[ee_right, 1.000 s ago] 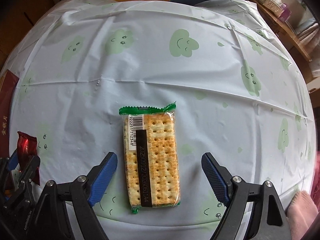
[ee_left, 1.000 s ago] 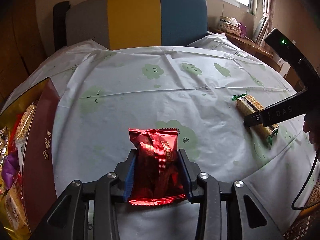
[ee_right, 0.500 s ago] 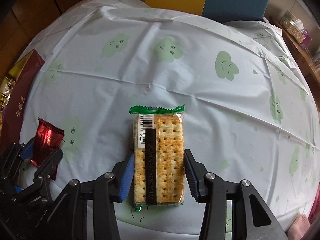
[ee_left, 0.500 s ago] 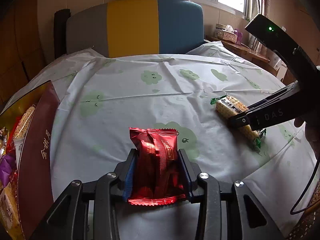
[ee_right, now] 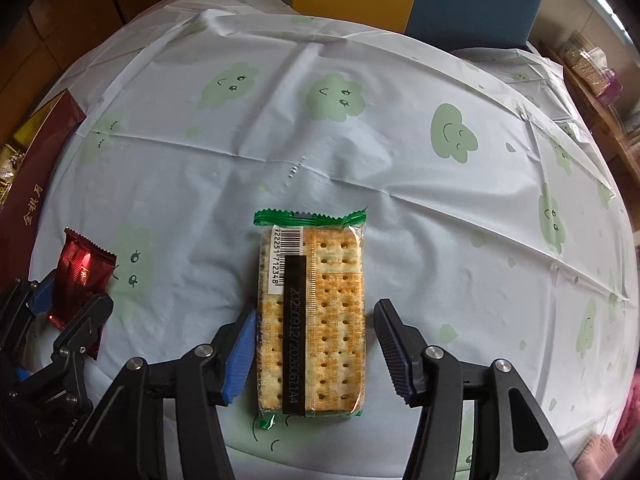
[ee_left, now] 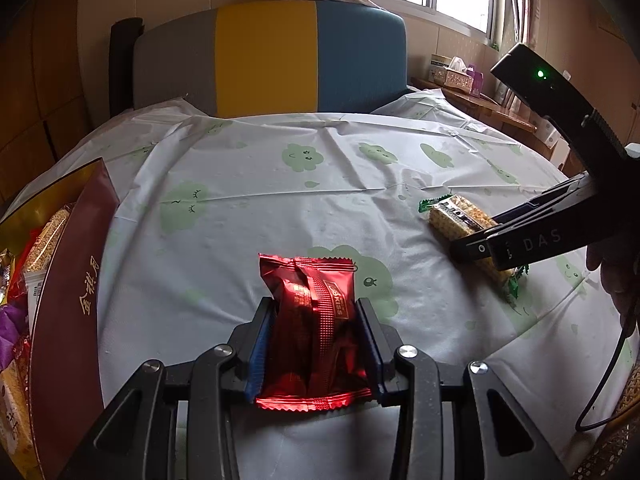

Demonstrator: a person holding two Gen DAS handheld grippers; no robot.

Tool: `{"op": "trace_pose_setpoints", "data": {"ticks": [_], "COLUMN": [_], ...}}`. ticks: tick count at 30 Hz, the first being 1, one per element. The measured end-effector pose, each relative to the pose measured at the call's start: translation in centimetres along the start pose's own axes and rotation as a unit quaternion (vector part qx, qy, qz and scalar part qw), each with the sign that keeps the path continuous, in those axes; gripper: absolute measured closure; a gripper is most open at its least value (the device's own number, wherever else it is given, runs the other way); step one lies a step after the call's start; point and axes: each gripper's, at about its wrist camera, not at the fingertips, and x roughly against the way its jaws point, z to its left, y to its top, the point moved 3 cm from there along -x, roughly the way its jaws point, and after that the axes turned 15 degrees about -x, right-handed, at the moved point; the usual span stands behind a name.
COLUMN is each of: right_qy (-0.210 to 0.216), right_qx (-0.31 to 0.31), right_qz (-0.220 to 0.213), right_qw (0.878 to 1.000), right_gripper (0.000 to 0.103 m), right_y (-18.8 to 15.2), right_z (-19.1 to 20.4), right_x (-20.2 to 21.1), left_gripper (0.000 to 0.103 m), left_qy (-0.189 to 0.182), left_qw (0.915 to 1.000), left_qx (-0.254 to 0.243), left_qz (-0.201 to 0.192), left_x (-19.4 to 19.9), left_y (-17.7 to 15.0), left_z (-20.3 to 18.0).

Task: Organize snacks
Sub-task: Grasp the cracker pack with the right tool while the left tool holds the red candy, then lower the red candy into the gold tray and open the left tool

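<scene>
A shiny red snack packet (ee_left: 308, 280) lies on the cloud-print tablecloth (ee_left: 280, 200), and my left gripper (ee_left: 314, 312) is shut on its sides. The right wrist view shows the same packet (ee_right: 82, 268) at the left edge, inside the left gripper (ee_right: 72, 300). A clear cracker pack with green ends (ee_right: 332, 264) lies flat on the cloth between the jaws of my right gripper (ee_right: 316, 316). Those jaws are opening: the left pad sits at the pack's edge and the right pad stands off it. In the left wrist view the right gripper (ee_left: 468, 246) straddles the cracker pack (ee_left: 456, 216).
A dark red gift box (ee_left: 68, 300) with gold lettering stands at the table's left edge, with several wrapped snacks (ee_left: 36, 240) inside. A grey, yellow and blue chair (ee_left: 280, 60) is behind the table. A sideboard with a tissue box (ee_left: 456, 76) is at the far right. A hand (ee_left: 612, 272) holds the right gripper.
The right gripper's jaws closed in on the cracker pack half a second ago and now stand wider apart again. The left gripper keeps its hold on the red packet.
</scene>
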Motion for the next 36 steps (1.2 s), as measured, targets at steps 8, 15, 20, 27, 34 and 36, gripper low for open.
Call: {"op": "trace_pose_setpoints", "data": {"ticks": [8,15,20,27,34,36], "right_qy": [-0.033,-0.004,-0.028,-0.027,-0.041,-0.046], "right_qx": [0.057,0.027,0.075,0.073,0.097,0.104], "right_qz": [-0.024,-0.004,-0.028,-0.027,-0.043,-0.049], "right_qw": [0.998,1.0,0.996,0.997,0.994,0.992], "right_gripper": [0.056,0.054,0.056,0.055,0.056,0.056], "right_y": [-0.6,-0.2,-0.7,-1.4,-1.6,-1.9], "right_z": [1.9,0.9,1.9,2.2,2.7,3.0], "right_x": [0.2,-0.2,-0.2,0.0,0.3,0.4], "left_gripper": [0.063,0.063,0.064,0.064,0.064,0.064], "left_qy": [0.003,0.009,0.023,0.009,0.007,0.013], "left_qw": [1.0,0.9998,0.9991,0.9997,0.9996,0.9994], "left_qx": [-0.005,-0.014,-0.029,-0.022,-0.014,-0.017], "left_qz": [-0.001,0.004,0.018,0.006,-0.023,-0.027], "left_x": [0.0,0.0,0.4,3.5,7.4,8.3], "left_y": [0.0,0.1,0.4,1.2,2.5,2.6], "left_z": [-0.1,-0.3,-0.6,-0.6,0.0,0.2]}}
